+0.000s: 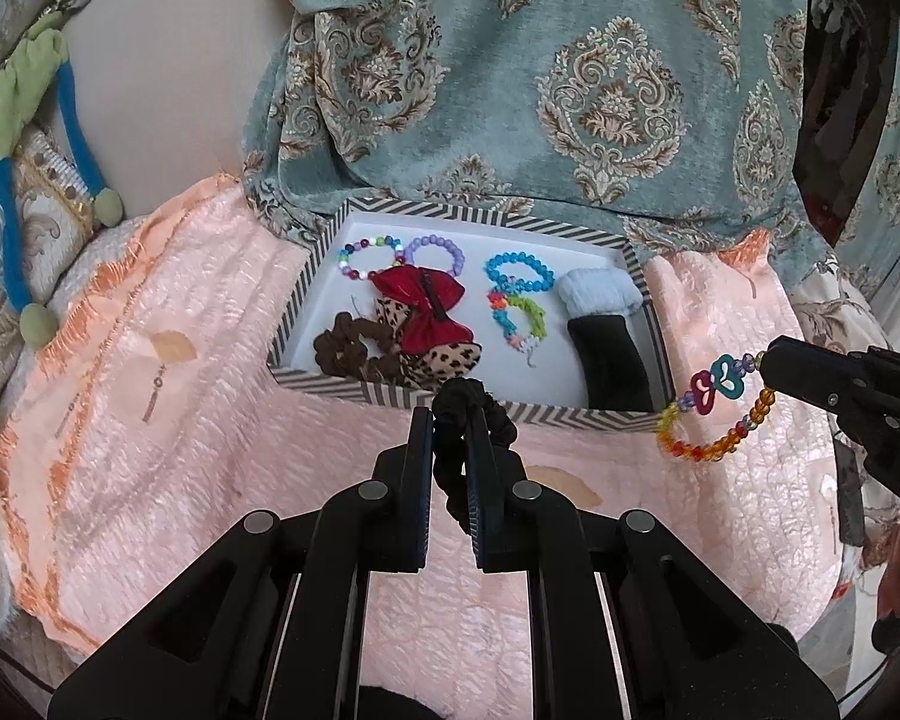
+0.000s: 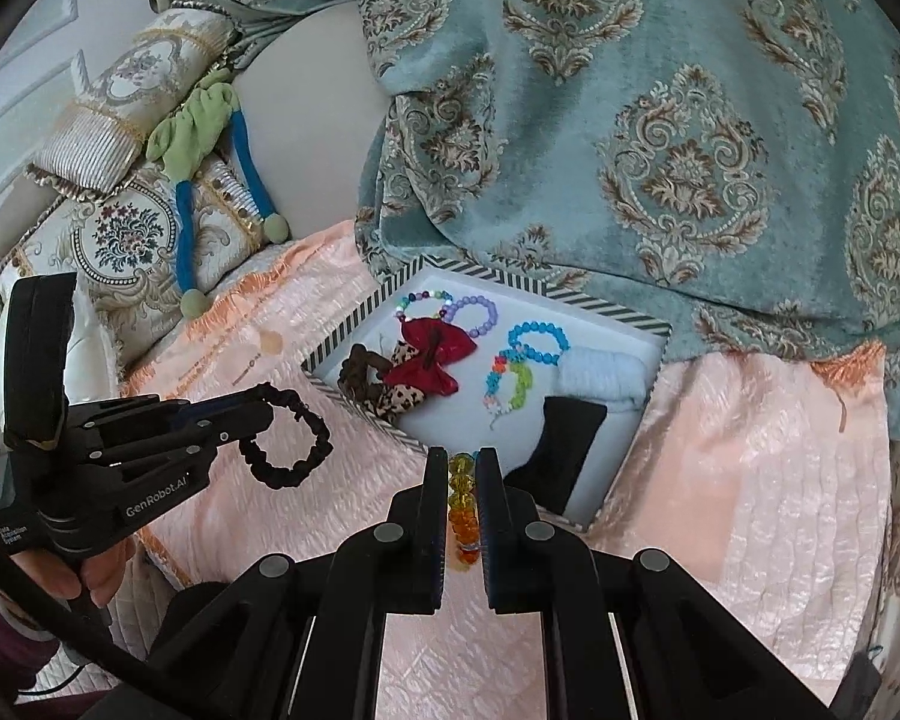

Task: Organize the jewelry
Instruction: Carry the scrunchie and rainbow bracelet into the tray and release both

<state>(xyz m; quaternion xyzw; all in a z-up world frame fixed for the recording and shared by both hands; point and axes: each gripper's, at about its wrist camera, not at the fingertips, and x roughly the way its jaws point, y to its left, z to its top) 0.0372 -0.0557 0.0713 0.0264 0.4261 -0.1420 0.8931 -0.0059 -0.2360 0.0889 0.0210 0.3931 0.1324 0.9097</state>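
Left wrist view: my left gripper (image 1: 450, 420) is clamped on the black scrunchie (image 1: 468, 414), held above the pink quilt (image 1: 180, 420), just short of the striped box (image 1: 342, 234). Box already holds bead bracelets (image 1: 519, 273), a red bow (image 1: 426, 315), a brown scrunchie (image 1: 354, 351). At right, my right gripper (image 1: 771, 360) pinches the amber bead bracelet (image 1: 714, 414). Both pieces not boxed yet; looks like the last two.

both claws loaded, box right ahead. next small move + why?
Probably carry the left claw forward over the striped box and release there: it pinches the black scrunchie just short of the near wall, while the right claw holds the beaded bracelet beside the box.
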